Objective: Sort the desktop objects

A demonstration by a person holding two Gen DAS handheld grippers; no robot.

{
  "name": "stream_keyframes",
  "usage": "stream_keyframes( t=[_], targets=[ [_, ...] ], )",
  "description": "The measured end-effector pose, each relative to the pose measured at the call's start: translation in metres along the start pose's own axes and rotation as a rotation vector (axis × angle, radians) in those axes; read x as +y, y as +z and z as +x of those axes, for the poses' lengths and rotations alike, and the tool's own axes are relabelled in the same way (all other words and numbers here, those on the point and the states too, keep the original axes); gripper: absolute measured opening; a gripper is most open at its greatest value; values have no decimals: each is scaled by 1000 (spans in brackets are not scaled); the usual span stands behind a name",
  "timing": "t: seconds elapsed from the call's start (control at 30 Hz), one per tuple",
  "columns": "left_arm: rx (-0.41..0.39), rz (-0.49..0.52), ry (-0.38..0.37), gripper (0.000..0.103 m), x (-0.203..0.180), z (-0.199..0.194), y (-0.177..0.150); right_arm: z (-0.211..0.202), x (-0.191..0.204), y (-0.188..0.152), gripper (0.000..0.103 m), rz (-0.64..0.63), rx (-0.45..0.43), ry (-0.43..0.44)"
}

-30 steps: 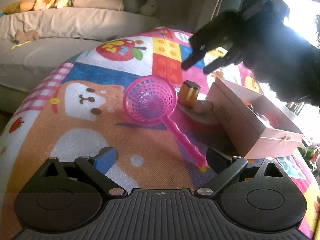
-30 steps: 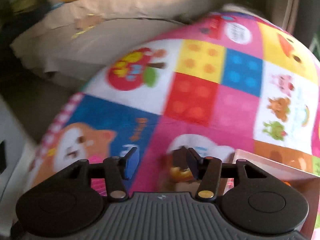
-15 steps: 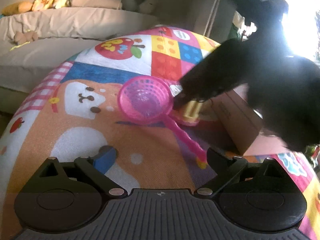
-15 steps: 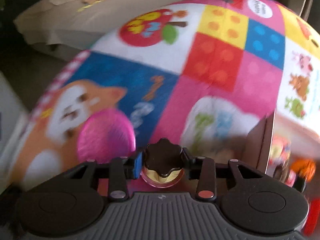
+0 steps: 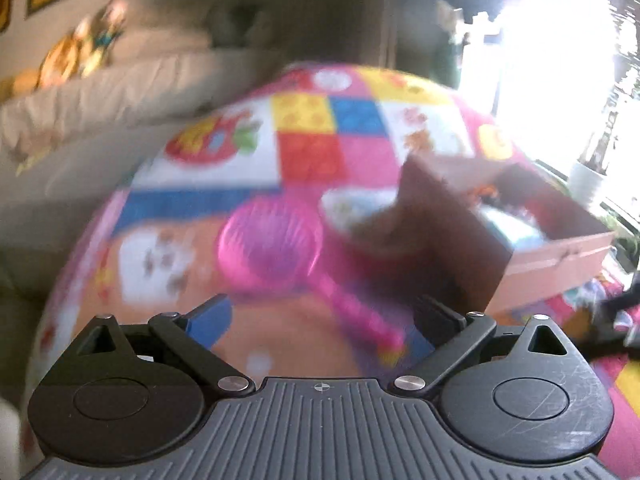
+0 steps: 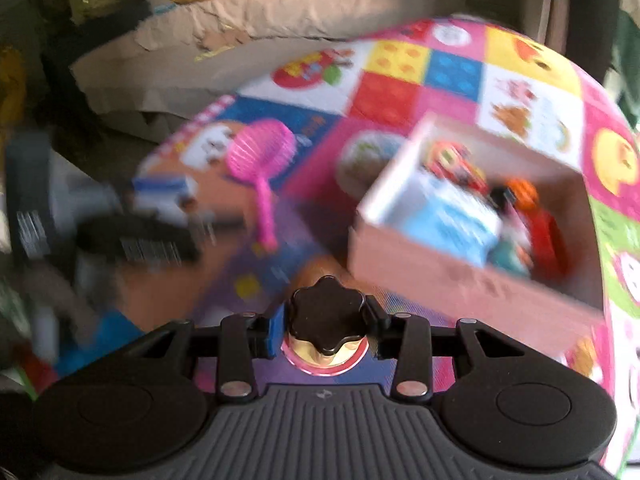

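My right gripper (image 6: 326, 326) is shut on a small golden bottle with a black scalloped cap (image 6: 326, 314), held above the mat in front of a pink box (image 6: 460, 276). The box holds several toys and a blue packet. It also shows in the left wrist view (image 5: 560, 256) at the right. A pink toy strainer (image 5: 272, 240) lies on the colourful play mat (image 5: 312, 152) ahead of my left gripper (image 5: 322, 316), which is open and empty. The strainer also shows in the right wrist view (image 6: 260, 152). Both views are blurred.
A beige sofa (image 5: 100, 96) with soft toys stands behind the mat. Bright window glare fills the right of the left wrist view. The left gripper's dark body (image 6: 132, 236) shows left of the strainer in the right wrist view.
My right gripper closed on the bottle beside the strainer and has lifted it back and to the right, toward the box. My left gripper has shifted, so its view is blurred.
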State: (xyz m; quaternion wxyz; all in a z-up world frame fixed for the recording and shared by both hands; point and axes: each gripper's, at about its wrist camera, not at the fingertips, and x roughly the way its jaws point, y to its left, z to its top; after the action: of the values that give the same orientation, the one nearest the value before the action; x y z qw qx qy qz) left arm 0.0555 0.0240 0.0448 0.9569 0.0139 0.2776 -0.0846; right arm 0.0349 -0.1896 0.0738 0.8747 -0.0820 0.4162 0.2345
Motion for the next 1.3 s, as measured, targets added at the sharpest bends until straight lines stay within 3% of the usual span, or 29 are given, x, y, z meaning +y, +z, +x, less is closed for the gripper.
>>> stream_keyframes(
  t=[0.07,0.13,0.2,0.27,0.37,0.53,0.6,0.67,0.77,0.83,1.03,1.1,1.17,1.3],
  targets=[
    [-26,44,-12,97,-8,6,13,3,-11,-12,43,45,-10,-10],
    [-32,92,-12,68,-15,19,24,0,-19,-19,49,88,-41,-9],
    [-15,122,-24,60,-18,37,33,-6,-26,-24,59,126,-84,-7],
    [-1,144,-59,60,-20,54,40,-13,-33,-30,68,152,-133,-32],
    [14,198,-116,59,-27,78,46,-17,-41,-38,74,180,-191,-93],
    [69,228,-135,57,-37,122,52,-10,-60,-54,86,302,-219,-73],
    [95,234,-155,56,-39,135,53,-8,-65,-58,86,347,-227,-59],
    [116,239,-161,45,-41,143,54,-7,-68,-59,86,372,-243,-62],
    [135,209,-150,41,-40,150,54,-4,-68,-57,86,386,-251,-51],
    [137,197,-142,31,-38,147,52,-3,-68,-55,86,385,-252,-46],
    [129,167,-125,31,-34,115,41,-9,-67,-55,88,414,-292,-84],
    [118,138,-134,31,-30,92,35,-14,-67,-58,90,419,-304,-89],
    [102,115,-148,31,-29,62,28,-20,-66,-63,100,414,-319,-102],
    [81,99,-225,31,-43,-1,6,-24,-66,-74,103,402,-302,-111]
  ],
)
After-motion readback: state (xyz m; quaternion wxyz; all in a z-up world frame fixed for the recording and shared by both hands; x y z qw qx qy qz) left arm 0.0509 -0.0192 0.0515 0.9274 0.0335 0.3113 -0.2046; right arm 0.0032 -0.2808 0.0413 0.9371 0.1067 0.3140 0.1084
